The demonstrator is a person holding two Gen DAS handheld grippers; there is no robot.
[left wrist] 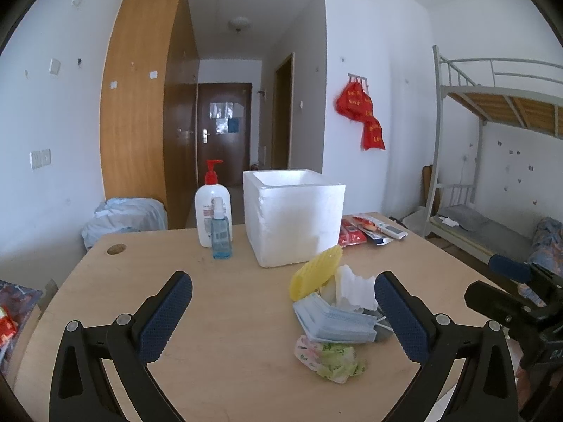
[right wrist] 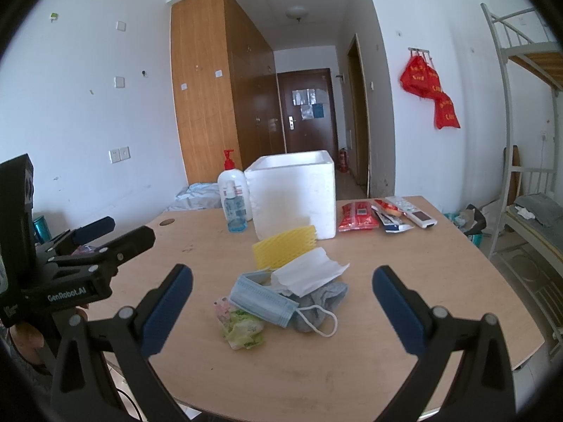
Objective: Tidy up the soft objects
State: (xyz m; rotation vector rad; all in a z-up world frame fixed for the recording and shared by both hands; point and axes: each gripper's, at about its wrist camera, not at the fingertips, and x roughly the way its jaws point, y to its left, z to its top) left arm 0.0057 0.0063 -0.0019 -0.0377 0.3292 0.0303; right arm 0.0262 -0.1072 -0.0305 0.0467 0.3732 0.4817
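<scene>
bench [right wrist: 404, 281]: light wood top, rounded corners, cable hole seen at the far left; all items are carried on it.
foam box [right wrist: 293, 193]: white, open-topped, thick-walled; stood upright at mid-back of the bench, just behind the pile.
pump bottle [right wrist: 232, 183]: white body, red pump head; set just left of the foam box.
spray bottle [right wrist: 235, 212]: clear blue, small; placed in front of the pump bottle, touching or nearly so, cannot be told.
red packets [right wrist: 357, 216]: flat, laid right of the foam box, with a white remote [right wrist: 411, 211] beside them.
soft pile: heaped mid-bench, in front of the foam box.
yellow foam net [right wrist: 285, 249]: ribbed mesh sleeve, at the back of the pile, near the box.
white tissue [right wrist: 309, 272]: crumpled, draped over a grey cloth [right wrist: 327, 297].
face mask [right wrist: 262, 299]: pale blue, pleated, ear loop trailing to the right.
green wrapper [right wrist: 241, 327]: crinkled, nearest the camera, touching the mask edge.
left gripper [left wrist: 283, 286]: jaws spread wide, nothing held; pile seen by its right finger.
right gripper [right wrist: 283, 277]: jaws spread wide, nothing held; pile framed between the fingers.
</scene>
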